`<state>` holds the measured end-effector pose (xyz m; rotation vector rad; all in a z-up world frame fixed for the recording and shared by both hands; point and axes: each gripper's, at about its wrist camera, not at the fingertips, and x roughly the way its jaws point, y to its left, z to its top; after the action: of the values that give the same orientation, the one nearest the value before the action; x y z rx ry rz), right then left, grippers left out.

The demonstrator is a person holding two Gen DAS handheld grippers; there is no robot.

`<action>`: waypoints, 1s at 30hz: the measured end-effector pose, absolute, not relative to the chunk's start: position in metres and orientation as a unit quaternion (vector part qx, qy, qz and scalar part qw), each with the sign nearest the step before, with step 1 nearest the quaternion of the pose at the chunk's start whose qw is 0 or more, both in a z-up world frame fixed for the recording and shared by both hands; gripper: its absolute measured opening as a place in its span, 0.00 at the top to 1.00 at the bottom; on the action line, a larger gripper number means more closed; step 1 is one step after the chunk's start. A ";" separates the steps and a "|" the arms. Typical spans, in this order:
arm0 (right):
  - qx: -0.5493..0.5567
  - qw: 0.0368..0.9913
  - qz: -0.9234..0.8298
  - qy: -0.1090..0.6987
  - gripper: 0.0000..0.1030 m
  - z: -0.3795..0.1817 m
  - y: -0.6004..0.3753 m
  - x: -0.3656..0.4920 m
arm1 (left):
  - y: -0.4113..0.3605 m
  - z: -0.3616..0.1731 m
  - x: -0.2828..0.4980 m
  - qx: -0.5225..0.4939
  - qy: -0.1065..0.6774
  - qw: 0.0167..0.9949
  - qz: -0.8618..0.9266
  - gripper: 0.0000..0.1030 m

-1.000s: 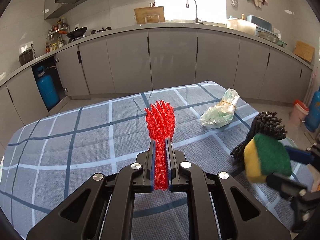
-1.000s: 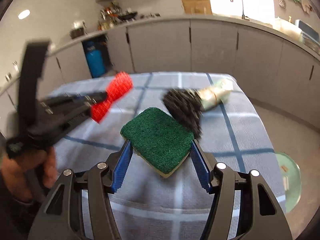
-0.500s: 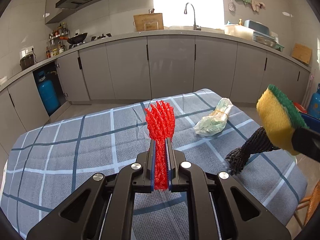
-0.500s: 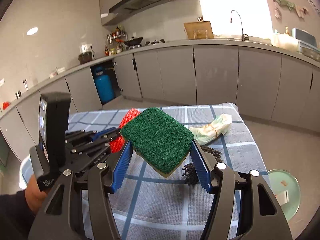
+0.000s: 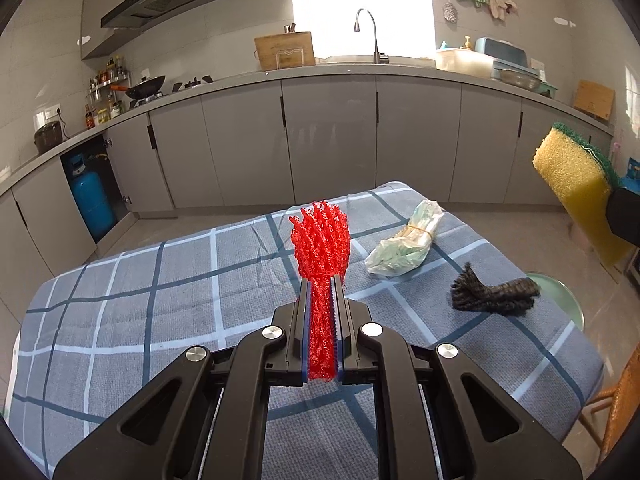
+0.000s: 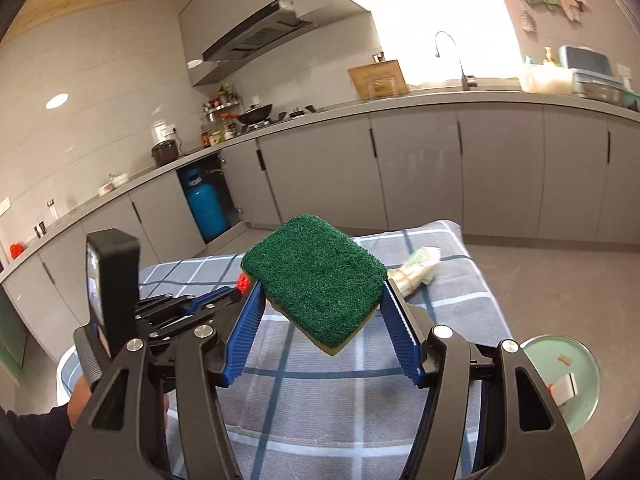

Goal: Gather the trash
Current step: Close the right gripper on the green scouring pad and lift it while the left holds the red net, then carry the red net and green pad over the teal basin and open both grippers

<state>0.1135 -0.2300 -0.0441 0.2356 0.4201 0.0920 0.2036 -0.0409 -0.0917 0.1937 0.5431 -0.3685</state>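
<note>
My left gripper (image 5: 322, 284) is shut on a red foam net (image 5: 320, 240) and holds it upright above the checked tablecloth (image 5: 160, 304). My right gripper (image 6: 320, 284) is shut on a green and yellow sponge (image 6: 314, 280), held high above the table; the sponge also shows at the right edge of the left wrist view (image 5: 576, 184). A crumpled plastic bag (image 5: 404, 246) and a black mesh bundle (image 5: 492, 292) lie on the cloth at the right. The bag also shows in the right wrist view (image 6: 416, 270); the sponge hides the black bundle there.
A pale green bin (image 6: 560, 380) stands on the floor right of the table, also in the left wrist view (image 5: 560, 300). Grey kitchen cabinets (image 5: 328, 140) run behind. A blue gas cylinder (image 5: 90, 200) stands at the left. An orange chair (image 5: 616, 396) is at the lower right.
My right gripper has risen with the sponge, away from the black bundle, which now lies alone on the cloth. My left gripper has also lifted a little with the red net.
</note>
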 end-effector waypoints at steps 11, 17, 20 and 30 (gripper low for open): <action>0.132 0.971 -0.005 0.198 0.42 -0.047 -0.270 0.096 | -0.082 -0.078 0.188 0.124 0.249 0.935 -0.218 0.90; 0.149 0.967 -0.056 0.201 0.42 -0.060 -0.310 0.082 | -0.127 -0.076 0.177 0.149 0.240 0.924 -0.257 0.90; 0.155 0.963 -0.083 0.205 0.42 -0.068 -0.330 0.075 | -0.153 -0.077 0.173 0.158 0.239 0.916 -0.281 0.90; 0.162 0.938 -0.186 0.245 0.42 -0.114 -0.403 0.062 | -0.240 -0.092 0.156 0.193 0.230 0.887 -0.350 0.90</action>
<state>0.0617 -0.4025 -0.1138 0.3314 0.5011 -0.3793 0.1557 -0.2398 -0.0919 0.4017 0.4775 -0.7268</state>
